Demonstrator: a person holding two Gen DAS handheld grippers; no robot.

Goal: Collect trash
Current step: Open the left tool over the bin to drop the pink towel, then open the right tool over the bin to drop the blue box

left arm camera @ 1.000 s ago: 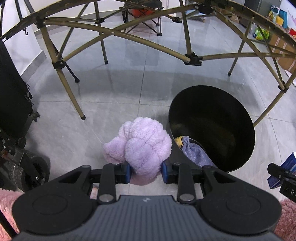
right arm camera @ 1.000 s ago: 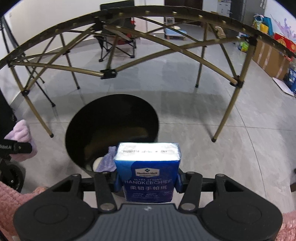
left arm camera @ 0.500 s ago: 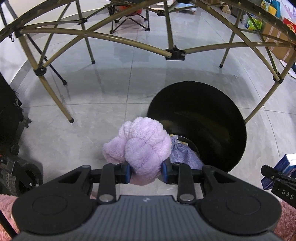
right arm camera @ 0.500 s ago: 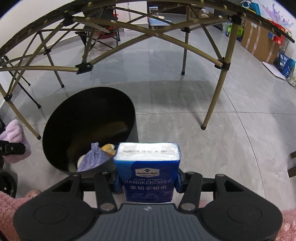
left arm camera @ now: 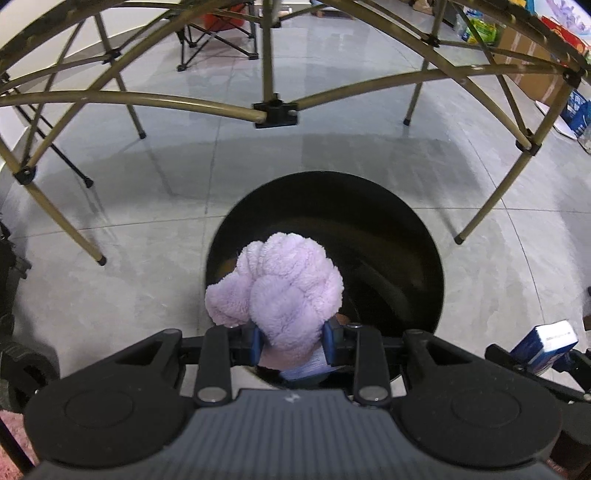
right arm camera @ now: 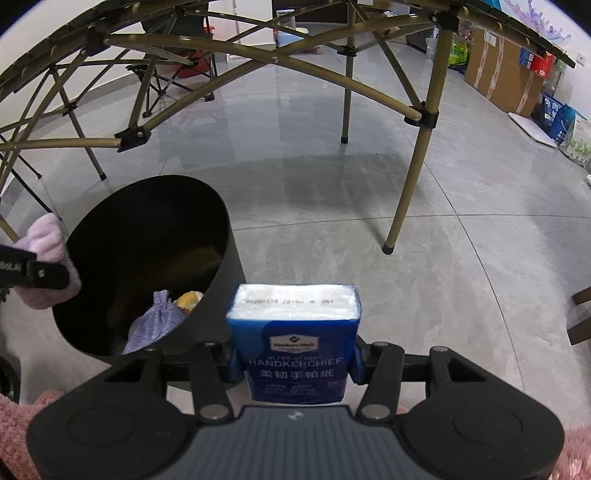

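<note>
Lilac fluffy cloth (left arm camera: 280, 291), bunched into a ball, clamped between the blue pads of the left gripper (left arm camera: 293, 341); jaws closed tight on its lower part. Seen from the left wrist, held directly over the open mouth of the black bin (left arm camera: 424, 236), one lobe of the cloth overhanging the bin's left rim. In the right wrist view the same cloth at far left, beside the bin's near-left rim, partly behind a black finger of the left gripper.

Blue handkerchief tissue pack (right arm camera: 295, 343), upright, white top face upward, gripped at its sides by the right gripper (right arm camera: 295, 363); jaws partly closed, pads pressed against both sides of the pack. Pack outside the bin, just beside its right wall, above bare floor. Same pack visible at lower right edge of the left wrist view.

Inside the bin: a purple-grey cloth pouch (right arm camera: 155, 321) gathered at the top, and a yellowish item (right arm camera: 189, 298) touching it; nature of the yellow item not discernible.

Bin standing on grey tiled floor (right arm camera: 406, 206) under a folding frame of tan metal poles (right arm camera: 413, 177) with black joints. Folding chair (left arm camera: 218, 26) and cardboard boxes (right arm camera: 498, 70) well apart in the background. Pink fuzzy sleeves (right arm camera: 14, 428) at the lower corners.
</note>
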